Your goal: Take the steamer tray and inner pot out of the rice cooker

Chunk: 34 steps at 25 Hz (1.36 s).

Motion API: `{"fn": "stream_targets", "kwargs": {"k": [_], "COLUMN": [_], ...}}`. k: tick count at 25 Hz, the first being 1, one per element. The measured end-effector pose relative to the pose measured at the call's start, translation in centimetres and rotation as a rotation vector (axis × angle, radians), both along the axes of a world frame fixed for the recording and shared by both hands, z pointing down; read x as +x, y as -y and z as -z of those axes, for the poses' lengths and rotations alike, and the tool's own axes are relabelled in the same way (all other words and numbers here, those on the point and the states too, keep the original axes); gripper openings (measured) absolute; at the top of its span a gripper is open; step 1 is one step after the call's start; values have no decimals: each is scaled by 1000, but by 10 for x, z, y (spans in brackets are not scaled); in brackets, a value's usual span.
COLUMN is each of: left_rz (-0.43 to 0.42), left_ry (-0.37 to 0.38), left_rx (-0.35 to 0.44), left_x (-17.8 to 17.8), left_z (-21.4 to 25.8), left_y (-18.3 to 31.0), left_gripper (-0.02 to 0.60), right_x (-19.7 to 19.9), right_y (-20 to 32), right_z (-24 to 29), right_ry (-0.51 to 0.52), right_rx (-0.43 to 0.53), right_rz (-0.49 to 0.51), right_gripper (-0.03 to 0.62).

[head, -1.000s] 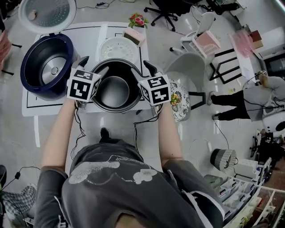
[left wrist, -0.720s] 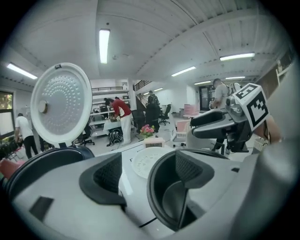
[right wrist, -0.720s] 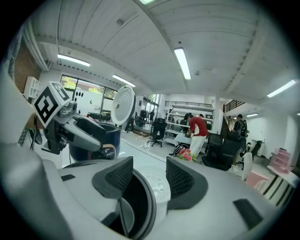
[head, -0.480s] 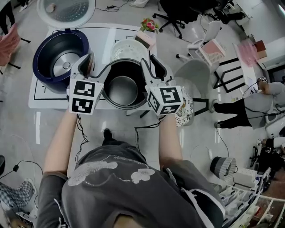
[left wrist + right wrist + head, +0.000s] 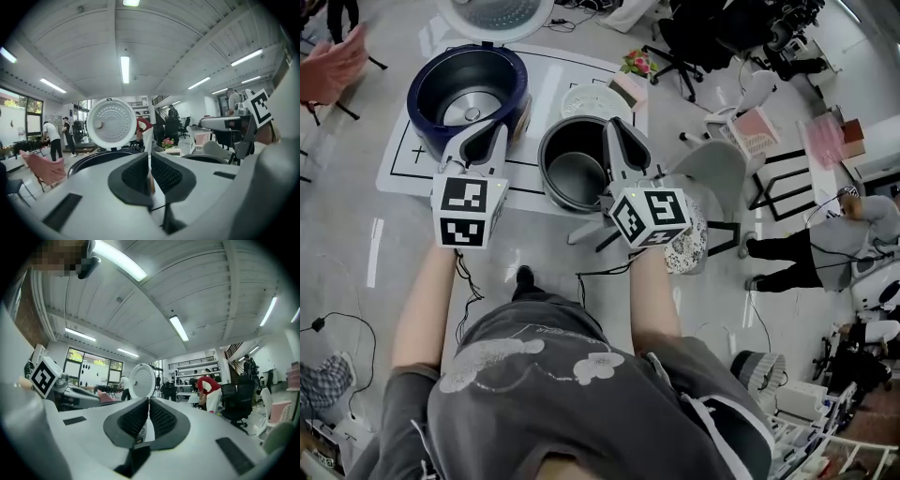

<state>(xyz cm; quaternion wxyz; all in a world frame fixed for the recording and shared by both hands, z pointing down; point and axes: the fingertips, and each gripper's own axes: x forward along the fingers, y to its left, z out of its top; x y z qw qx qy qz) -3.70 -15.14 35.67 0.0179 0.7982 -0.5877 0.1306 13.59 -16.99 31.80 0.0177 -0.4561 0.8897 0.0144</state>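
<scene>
The black inner pot (image 5: 576, 165) stands on the white table (image 5: 417, 169), to the right of the dark blue rice cooker (image 5: 469, 89), whose lid (image 5: 499, 11) is up. The white steamer tray (image 5: 592, 99) lies just beyond the pot. My left gripper (image 5: 484, 139) hovers between cooker and pot, and its jaws are closing with nothing between them. My right gripper (image 5: 617, 133) hangs over the pot's right rim, its jaws closing too and holding nothing. In the left gripper view my left gripper (image 5: 150, 159) points level at the lid (image 5: 111, 124). My right gripper (image 5: 148, 413) looks level across the room.
A small flower bunch (image 5: 639, 64) and a pink box (image 5: 628, 89) sit at the table's far corner. A white chair (image 5: 712, 167) and a patterned stool (image 5: 686, 239) stand to the right. A pink chair (image 5: 333, 64) is at far left. People stand around the room.
Both grippers let go of the pot's rim, rose and drew back towards me. Their jaws went from wide open to closed. The pot stays on the table.
</scene>
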Motion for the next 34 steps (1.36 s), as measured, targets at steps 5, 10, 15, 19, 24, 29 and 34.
{"fn": "stream_targets", "kwargs": {"k": [5, 10, 15, 19, 24, 29, 34], "left_rz": [38, 78, 123, 134, 140, 155, 160], "left_ry": [-27, -29, -52, -45, -62, -67, -60], "left_rx": [3, -18, -34, -31, -23, -53, -46], "left_x": [-25, -40, -46, -39, -29, -27, -26], "left_z": [7, -1, -10, -11, -10, -19, -16], "left_y": [-42, -89, -143, -184, -229, -263, -286], "left_gripper": [9, 8, 8, 8, 8, 8, 8], "right_x": [-38, -60, -73, -71, -62, -53, -51], "right_y": [-39, -75, -131, -174, -221, -250, -272], "right_z": [11, 8, 6, 6, -1, -12, -14], "right_ry": [10, -35, -73, -70, -86, -86, -78], "right_rx": [29, 28, 28, 25, 21, -16, -34], "right_rz": [113, 151, 218, 252, 281, 295, 311], "right_gripper": [29, 28, 28, 28, 28, 28, 28]}}
